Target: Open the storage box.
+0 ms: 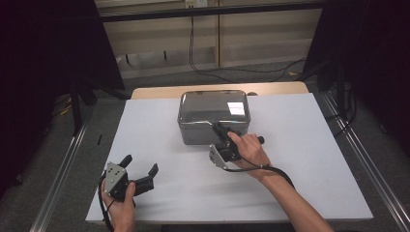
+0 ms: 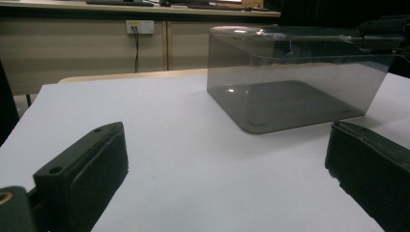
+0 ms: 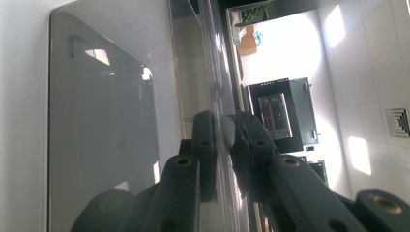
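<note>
Clear plastic box [image 1: 213, 116], mid-table: light, stiff, slick, thin-walled. Right gripper [image 1: 220, 131] clamped on near rim, good hold. Left gripper [image 1: 141, 170] gaping, empty, near-left.

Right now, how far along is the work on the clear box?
Done: the right tool has shut on the near wall of the clear box; the right gripper view shows one jaw each side of it. In hand: that grip. Left: the box sits flat on the white table; the left tool waits open, apart.
</note>
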Demonstrator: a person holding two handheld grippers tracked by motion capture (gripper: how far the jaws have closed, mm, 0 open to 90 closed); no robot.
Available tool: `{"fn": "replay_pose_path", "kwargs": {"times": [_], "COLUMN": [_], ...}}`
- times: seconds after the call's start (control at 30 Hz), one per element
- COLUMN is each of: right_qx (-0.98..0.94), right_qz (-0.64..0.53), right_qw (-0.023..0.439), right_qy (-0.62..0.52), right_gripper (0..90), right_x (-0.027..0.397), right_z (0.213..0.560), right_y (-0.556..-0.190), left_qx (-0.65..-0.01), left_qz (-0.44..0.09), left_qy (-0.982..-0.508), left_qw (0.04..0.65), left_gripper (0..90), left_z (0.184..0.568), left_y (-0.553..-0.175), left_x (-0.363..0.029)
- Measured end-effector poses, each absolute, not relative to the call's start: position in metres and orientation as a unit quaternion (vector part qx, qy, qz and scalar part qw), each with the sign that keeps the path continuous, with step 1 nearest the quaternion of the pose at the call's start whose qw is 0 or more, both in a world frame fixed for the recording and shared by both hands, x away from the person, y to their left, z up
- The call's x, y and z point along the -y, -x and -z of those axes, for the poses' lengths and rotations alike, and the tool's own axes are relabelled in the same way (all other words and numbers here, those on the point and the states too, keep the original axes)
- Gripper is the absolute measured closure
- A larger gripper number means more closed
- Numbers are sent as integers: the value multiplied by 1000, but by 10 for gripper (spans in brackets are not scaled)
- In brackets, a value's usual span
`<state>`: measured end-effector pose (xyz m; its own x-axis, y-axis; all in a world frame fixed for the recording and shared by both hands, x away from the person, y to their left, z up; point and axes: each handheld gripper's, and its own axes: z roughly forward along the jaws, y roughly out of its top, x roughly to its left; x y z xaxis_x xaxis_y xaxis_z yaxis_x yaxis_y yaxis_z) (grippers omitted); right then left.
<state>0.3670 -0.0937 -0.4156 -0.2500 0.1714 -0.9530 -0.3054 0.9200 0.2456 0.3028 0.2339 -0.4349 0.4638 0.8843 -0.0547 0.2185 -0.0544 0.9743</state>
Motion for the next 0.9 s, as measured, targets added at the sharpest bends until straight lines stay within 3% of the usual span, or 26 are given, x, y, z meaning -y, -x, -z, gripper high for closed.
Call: {"fn": "replay_pose_path", "kwargs": {"times": [0.57, 0.9], "right_qx": [-764, -766], "right_qz": [-202, -201], "right_qw": [612, 610], "right_qy": [42, 42], "right_gripper": [791, 790], "right_x": [95, 94], "right_z": [413, 412], "right_y": [-368, -370], "left_qx": [-369, -350], "left_qz": [-269, -260], "left_qy": [-694, -689], "left_qw": [557, 579], "left_gripper": [28, 23], "left_z": [428, 424], "left_y": [-330, -350], "left_x": [-219, -209]}}
